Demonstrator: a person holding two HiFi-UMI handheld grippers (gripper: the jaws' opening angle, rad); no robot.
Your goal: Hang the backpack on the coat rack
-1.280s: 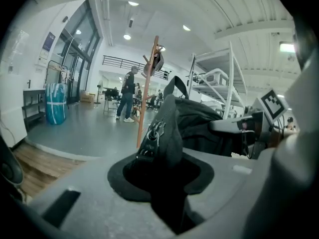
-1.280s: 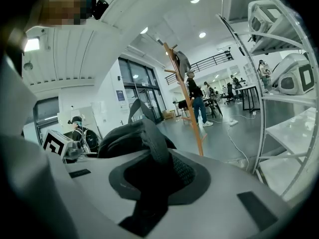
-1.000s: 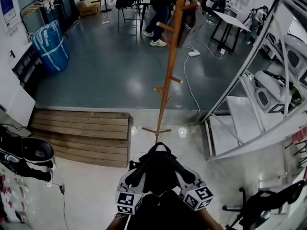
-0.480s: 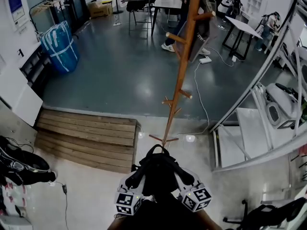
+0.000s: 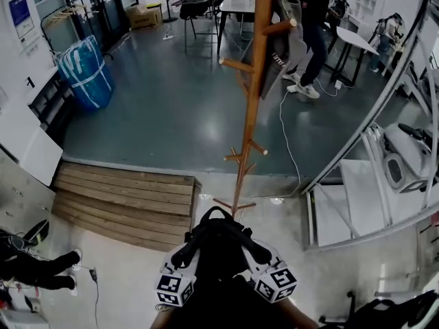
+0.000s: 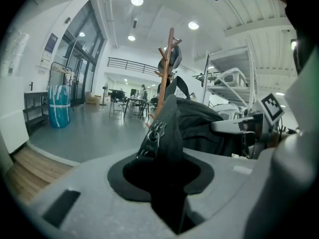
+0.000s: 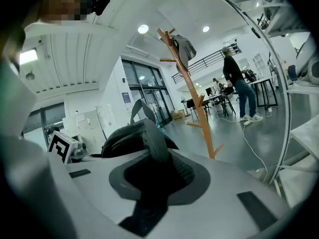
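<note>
In the head view, a black backpack [image 5: 219,245] is held up between the left gripper [image 5: 182,258] and the right gripper [image 5: 258,257], low in the frame. It is carried near the foot of the wooden coat rack [image 5: 250,94], but apart from it and not on any peg. A grey garment [image 5: 287,43] is hung high on the rack. A person [image 5: 312,19] is seen standing beyond it on the dark floor. A blue bag [image 5: 86,70] is set by the left wall, and a wooden platform [image 5: 123,197] lies to the left of the rack's base.

In the left gripper view, the jaws are clenched on a fold of the backpack's black fabric, just below a zipper pull [image 6: 151,133]. The rack is seen upright straight ahead.

In the right gripper view, the jaws are closed on a padded shoulder strap [image 7: 155,142] of the backpack, whose bulk lies to the left. The rack is seen ahead and to the right.
</note>
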